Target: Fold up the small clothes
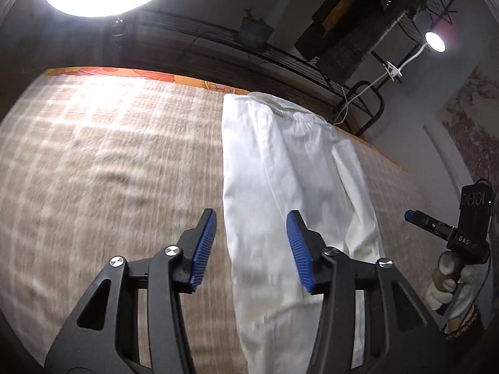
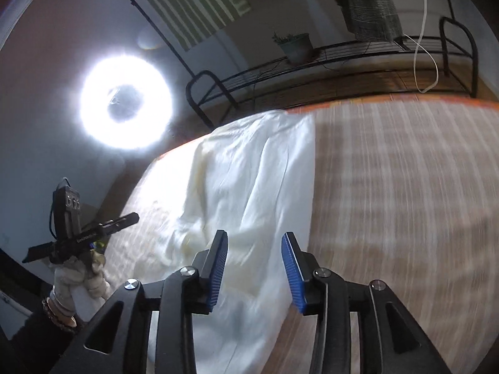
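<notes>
Risk: the white garment (image 1: 290, 187) looks thin and slippery; in my judgement the long fold could slide open or bunch if a pad drags an edge, and its far end lies at the bed's edge, where a tug might pull it over
Garment: soft, creased white cloth folded into a long narrow strip, gathered band at the far end, lying on the bed beneath both grippers
Bed cover (image 1: 109, 155): beige and white checked weave, slightly rippled, orange patterned border at the far edge
Left gripper (image 1: 251, 249): jaws apart, ribbed blue pads clear of the cloth, nothing held
Right gripper (image 2: 253, 268): jaws apart above the strip, nothing between the pads
Surroundings: ring light (image 2: 126, 103), black metal frame (image 2: 343, 53)
</notes>
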